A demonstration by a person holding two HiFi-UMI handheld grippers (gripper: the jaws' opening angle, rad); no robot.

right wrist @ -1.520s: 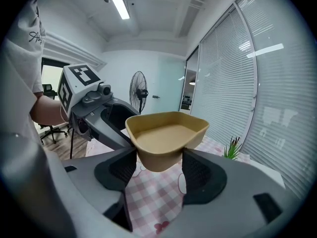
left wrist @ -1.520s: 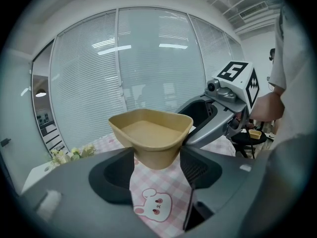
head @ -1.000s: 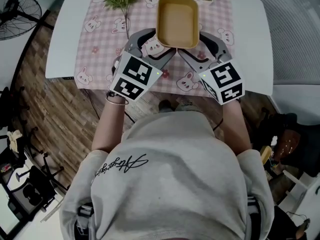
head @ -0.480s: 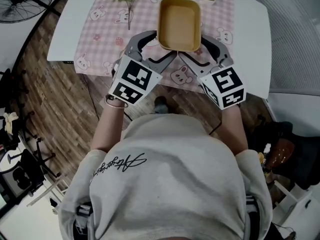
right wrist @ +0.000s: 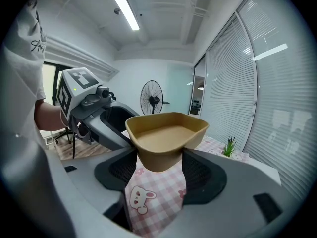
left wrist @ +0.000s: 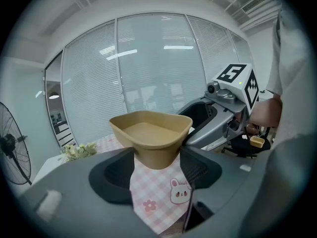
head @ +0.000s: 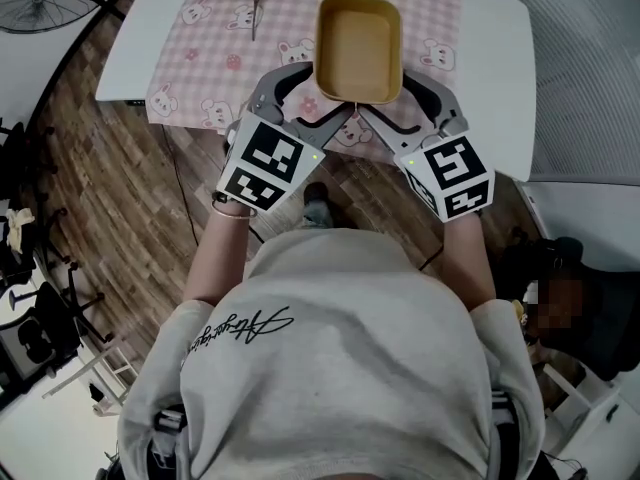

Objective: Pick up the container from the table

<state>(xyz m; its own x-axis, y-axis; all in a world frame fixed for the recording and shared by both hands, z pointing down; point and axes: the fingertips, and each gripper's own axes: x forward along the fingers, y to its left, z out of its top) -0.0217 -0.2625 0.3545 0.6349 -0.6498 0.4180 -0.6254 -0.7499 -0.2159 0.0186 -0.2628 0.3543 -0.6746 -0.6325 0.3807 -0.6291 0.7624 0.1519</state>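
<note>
While fingers [left wrist: 200, 170] cover container [head: 358, 38] near corners, left gripper [head: 322, 93] and right gripper [head: 390, 93] pinch them, tilted slightly down, above bench [head: 490, 53].

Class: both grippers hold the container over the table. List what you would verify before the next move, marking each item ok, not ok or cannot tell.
1. Left gripper shut on a near corner of the container: ok.
2. Right gripper shut on the other near corner: ok.
3. Container clear of the tablecloth: ok.
4. Container empty, nothing to spill: ok.
5. Container held roughly level: ok.
6. Grips firm enough not to slip: cannot tell.
</note>
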